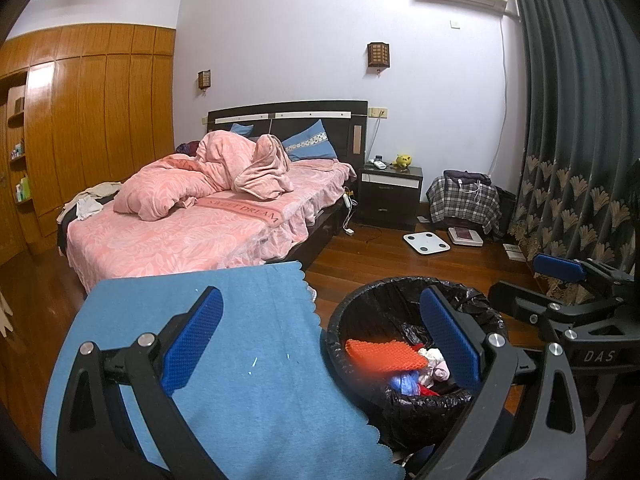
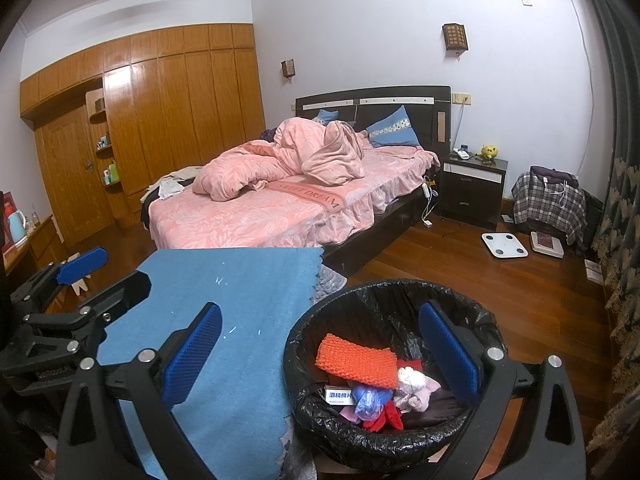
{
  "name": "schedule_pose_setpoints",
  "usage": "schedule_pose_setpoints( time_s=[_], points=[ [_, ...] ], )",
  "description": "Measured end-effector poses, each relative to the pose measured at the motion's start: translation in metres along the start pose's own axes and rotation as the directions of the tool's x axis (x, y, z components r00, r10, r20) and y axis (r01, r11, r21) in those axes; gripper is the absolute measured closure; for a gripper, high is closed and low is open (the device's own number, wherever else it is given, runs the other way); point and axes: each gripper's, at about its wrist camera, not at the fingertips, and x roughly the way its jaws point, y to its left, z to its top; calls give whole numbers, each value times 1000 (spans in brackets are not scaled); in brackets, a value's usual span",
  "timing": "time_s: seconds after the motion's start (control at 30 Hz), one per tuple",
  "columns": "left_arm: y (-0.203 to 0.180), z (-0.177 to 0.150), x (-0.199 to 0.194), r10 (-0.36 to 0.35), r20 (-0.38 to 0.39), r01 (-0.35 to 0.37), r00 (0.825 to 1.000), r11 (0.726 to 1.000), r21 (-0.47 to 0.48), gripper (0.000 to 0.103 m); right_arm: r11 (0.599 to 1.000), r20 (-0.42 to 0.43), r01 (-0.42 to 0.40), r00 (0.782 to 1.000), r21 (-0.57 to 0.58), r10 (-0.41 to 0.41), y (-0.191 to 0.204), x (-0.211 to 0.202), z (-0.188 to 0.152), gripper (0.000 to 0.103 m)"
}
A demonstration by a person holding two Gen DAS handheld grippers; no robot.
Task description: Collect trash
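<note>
A black-lined trash bin (image 2: 320, 320) stands on the floor beside a table covered with a blue cloth (image 2: 240, 304). In the bin lie an orange knitted piece (image 2: 354, 362), a blue wrapper (image 2: 370, 398), red and pink scraps and a white packet. In the left wrist view the bin (image 1: 352, 308) shows the orange piece (image 1: 380, 354), blurred. My left gripper (image 1: 320, 340) is open and empty, spanning cloth and bin. My right gripper (image 2: 320, 344) is open and empty over the bin's near rim. Each gripper shows in the other's view, at the right edge (image 1: 560, 268) and the left edge (image 2: 80, 262).
A bed with pink bedding (image 2: 280, 200) stands behind the table. A dark nightstand (image 2: 472, 184), a white scale (image 2: 504, 245), a plaid-covered pile (image 2: 548, 200) and curtains (image 1: 580, 140) are at the right. A wooden wardrobe (image 2: 160, 120) fills the left wall.
</note>
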Motion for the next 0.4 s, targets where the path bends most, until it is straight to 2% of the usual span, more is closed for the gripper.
schedule_pose_setpoints(
  time_s=[0.4],
  points=[
    [0, 1, 0, -1, 0, 1, 1000, 1000, 1, 7, 1000, 1, 0, 1000, -1, 0, -1, 0, 1, 6]
  ],
)
